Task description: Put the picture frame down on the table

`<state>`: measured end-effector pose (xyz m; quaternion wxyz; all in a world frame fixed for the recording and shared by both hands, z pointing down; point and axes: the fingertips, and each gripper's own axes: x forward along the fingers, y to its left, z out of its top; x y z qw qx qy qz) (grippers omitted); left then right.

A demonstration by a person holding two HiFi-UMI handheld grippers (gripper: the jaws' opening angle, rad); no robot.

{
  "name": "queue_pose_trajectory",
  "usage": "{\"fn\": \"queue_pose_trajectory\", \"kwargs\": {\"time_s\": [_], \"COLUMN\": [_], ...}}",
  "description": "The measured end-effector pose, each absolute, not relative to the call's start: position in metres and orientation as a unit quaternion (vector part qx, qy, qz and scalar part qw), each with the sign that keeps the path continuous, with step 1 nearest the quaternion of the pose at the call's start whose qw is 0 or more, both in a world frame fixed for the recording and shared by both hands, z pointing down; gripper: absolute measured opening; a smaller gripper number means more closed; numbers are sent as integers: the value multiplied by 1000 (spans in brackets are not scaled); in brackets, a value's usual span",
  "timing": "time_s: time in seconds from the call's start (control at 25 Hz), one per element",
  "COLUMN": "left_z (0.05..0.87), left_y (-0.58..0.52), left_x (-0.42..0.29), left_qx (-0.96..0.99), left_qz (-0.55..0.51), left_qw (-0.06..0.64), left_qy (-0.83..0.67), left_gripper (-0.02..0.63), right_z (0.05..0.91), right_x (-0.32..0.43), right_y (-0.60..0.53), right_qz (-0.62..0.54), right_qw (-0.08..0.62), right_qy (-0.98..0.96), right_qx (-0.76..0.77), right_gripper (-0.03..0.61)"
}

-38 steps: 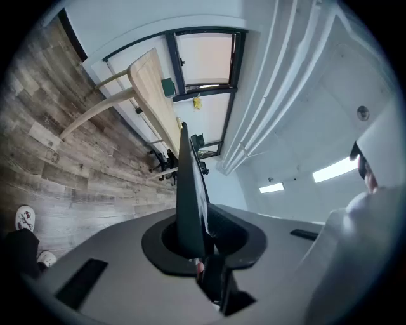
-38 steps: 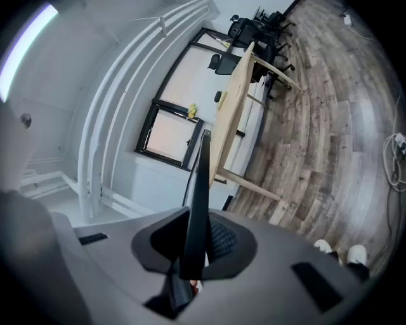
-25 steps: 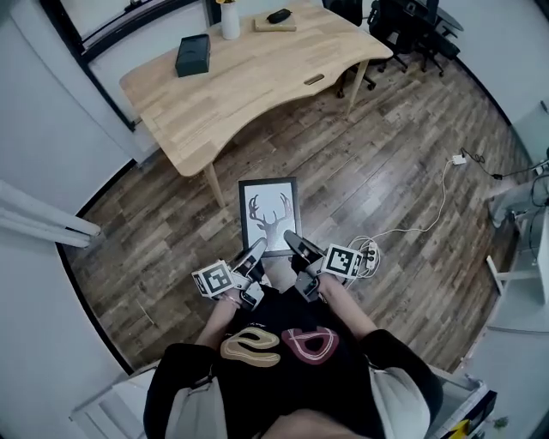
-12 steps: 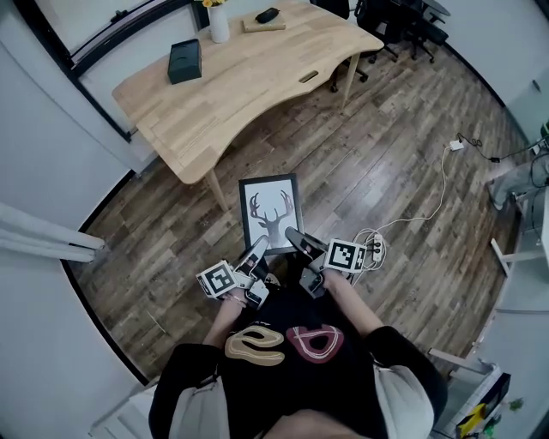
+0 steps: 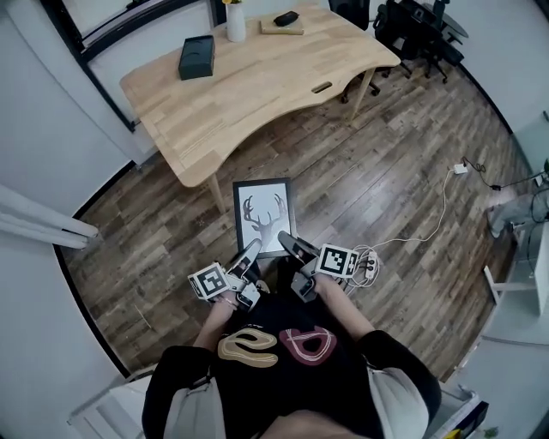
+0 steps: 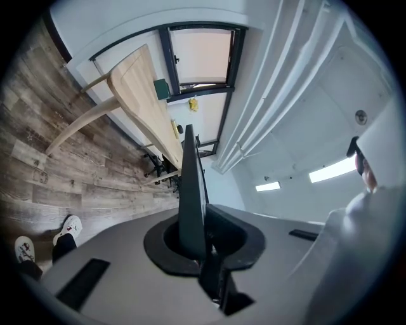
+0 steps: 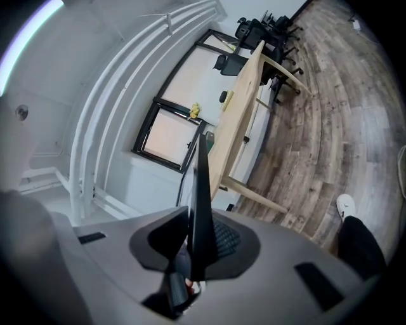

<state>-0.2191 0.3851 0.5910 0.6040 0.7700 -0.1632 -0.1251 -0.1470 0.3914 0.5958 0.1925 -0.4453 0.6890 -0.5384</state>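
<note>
- Carrying the picture frame (image 5: 264, 217) face up and roughly flat over the wooden floor (image 5: 386, 171), deer print showing, short of the counter (image 5: 257, 77) and not yet above it.
- Pinching only its near edge, with the left gripper (image 5: 249, 251) at the left of that edge and the right gripper (image 5: 289, 243) at the right. Both pairs of jaws closed on the thin dark rim, seen edge-on in each gripper view.
- Could droop or slide out forward, judging by a hold on one short side alone, with the whole far end hanging free.
- Might twist or crack through any rolling of one hand against the other, with two grips close together on a stiff panel.
- Risks knocking a far corner against the counter's rim or its near leg (image 5: 214, 184) if brought in too low, so probably needs lifting above the top first.
- Could land hard and chip if released before resting flat on the wood.
- Should find room on the bare near part, with the dark box (image 5: 196, 57), white vase (image 5: 235, 22) and book (image 5: 281, 26) well apart at the far side.
- Worth minding the white cable (image 5: 442, 201) on the floor to the right: off the straight path, yet a possible snag for a foot.
</note>
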Motion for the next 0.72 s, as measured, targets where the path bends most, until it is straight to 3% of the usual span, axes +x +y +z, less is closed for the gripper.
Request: {"fn": "queue_pose_trajectory", "kwargs": {"time_s": [0.52,0.72], "left_z": [592,584], "left_y": [294,253], "left_x": [-159,-134], "left_qx": [755,770], "left_qz": [-146,-146], "left_qw": [609,581], "left_qy": [-193,-219], "left_gripper": [49,51], "right_z": [599,590], "right_x": [-88,-61], "right_y": [295,252], "right_qz": [-552,-548], "right_qw": [165,152], "right_qy": [701,717], "right_qx": [-421,-402], "right_gripper": [86,87]}}
